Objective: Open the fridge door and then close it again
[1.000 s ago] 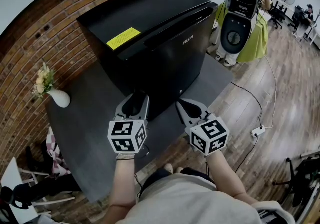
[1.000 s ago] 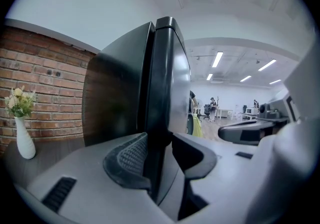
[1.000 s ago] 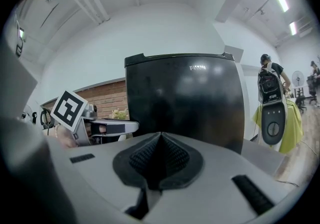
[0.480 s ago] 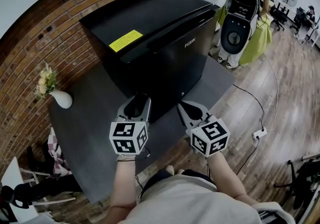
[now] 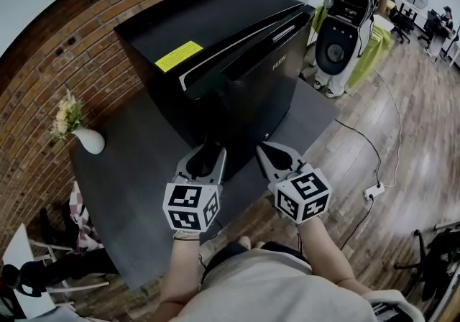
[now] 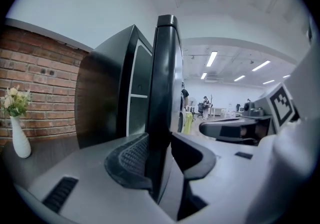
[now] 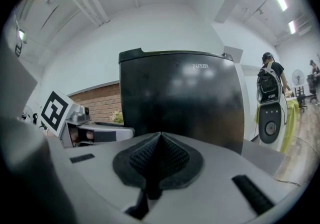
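Observation:
A black mini fridge [image 5: 215, 19] stands on a dark table [image 5: 136, 191]. Its door [image 5: 251, 90] is ajar, with a light strip of the inside showing along its top edge. My left gripper [image 5: 206, 152] is at the door's lower free corner. In the left gripper view the door's edge [image 6: 165, 93] stands upright between the jaws of the left gripper [image 6: 162, 160]. They have just been closing, and both pads lie against it. My right gripper [image 5: 272, 155] hovers shut in front of the door, apart from it; the right gripper [image 7: 159, 155] has its pads together and faces the door front [image 7: 180, 93].
A white vase of flowers [image 5: 85, 139] stands on the table's left end against the brick wall [image 5: 43, 62]. Behind the fridge to the right, a person with a large white pack [image 5: 341, 26] stands by a green-draped table [image 5: 370, 54]. A power strip [image 5: 371, 189] lies on the wooden floor.
The fridge door has swung out from shut to slightly ajar. My left gripper has come toward me and a little rightward with the door's edge. The right gripper has stayed put.

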### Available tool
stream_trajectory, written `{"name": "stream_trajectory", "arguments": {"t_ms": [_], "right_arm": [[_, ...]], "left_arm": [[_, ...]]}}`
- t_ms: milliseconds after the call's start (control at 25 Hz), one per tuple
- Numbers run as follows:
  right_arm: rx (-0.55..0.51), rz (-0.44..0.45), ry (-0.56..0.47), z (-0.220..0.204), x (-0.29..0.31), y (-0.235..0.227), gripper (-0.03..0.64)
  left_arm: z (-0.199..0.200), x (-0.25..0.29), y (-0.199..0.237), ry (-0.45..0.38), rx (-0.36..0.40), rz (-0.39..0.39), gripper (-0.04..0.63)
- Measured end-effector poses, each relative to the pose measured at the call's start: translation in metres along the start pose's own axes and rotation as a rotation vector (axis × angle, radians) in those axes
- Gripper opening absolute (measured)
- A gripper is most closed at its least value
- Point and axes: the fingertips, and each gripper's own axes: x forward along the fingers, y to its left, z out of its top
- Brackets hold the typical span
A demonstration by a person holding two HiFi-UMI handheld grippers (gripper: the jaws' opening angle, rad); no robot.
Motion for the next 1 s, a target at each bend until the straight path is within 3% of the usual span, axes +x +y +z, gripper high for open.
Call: {"name": "stream_trajectory", "arguments": {"t_ms": [480, 880, 960, 1000], "right_arm": [[-0.009, -0.002, -0.019, 0.003, -0.032, 0.006, -0.002], [0.01, -0.017, -0.054, 0.007, -0.063, 0.003, -0.002], [0.015, -0.01, -0.066, 0.008, -0.069, 0.004, 0.065], [0.018, -0.007, -0.074, 0.009, -0.072, 0.004, 0.066]], "left_arm": [[-0.006, -0.013, -0.039, -0.009, -0.023, -0.082, 0.132], [-0.011, -0.021, -0.075, 0.0, 0.013, -0.159, 0.129], [-0.011, -0.022, -0.081, -0.002, 0.006, -0.171, 0.129], [-0.012, -0.023, -0.084, -0.002, 0.003, -0.176, 0.129]]}}
